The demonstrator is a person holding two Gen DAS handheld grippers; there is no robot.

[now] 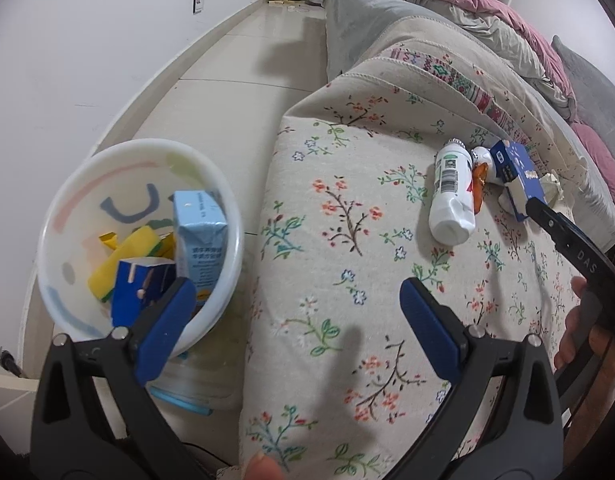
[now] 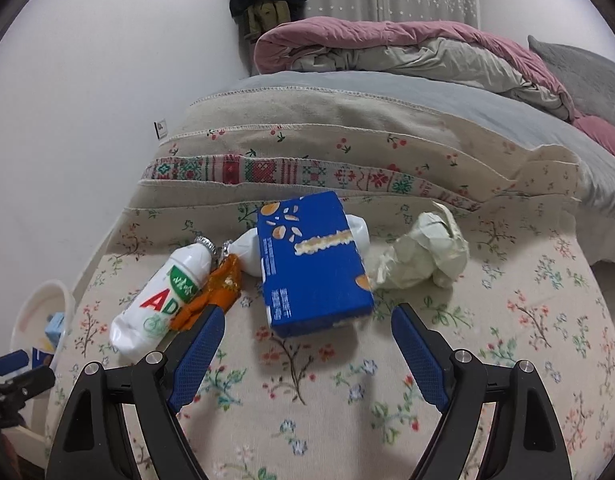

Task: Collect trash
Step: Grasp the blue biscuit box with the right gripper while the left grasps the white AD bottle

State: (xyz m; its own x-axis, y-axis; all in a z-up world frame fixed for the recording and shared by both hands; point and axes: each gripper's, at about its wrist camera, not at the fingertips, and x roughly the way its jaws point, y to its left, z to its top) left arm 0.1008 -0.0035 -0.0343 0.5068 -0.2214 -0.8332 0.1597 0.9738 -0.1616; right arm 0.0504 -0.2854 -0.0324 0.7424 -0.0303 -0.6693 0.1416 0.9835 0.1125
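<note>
On the flowered bed cover lie a blue carton (image 2: 313,264), a white bottle (image 2: 159,304) with an orange wrapper (image 2: 215,292) beside it, and crumpled pale paper (image 2: 423,252). My right gripper (image 2: 305,320) stands open just short of the blue carton, with nothing between its fingers. My left gripper (image 1: 295,292) is open too, hovering over the bed's edge next to a white bin (image 1: 143,240). The bin holds a light blue carton (image 1: 199,236), a dark blue box and yellow scraps. The white bottle (image 1: 451,196) and blue carton (image 1: 515,176) show at the right of the left wrist view.
A pink and beige quilt (image 2: 407,48) is bundled at the far side of the bed, with a grey pillow (image 2: 579,76) at right. The bin (image 2: 43,316) stands on tiled floor (image 1: 243,64) beside a white wall. A hand (image 1: 583,332) holds the right gripper's handle.
</note>
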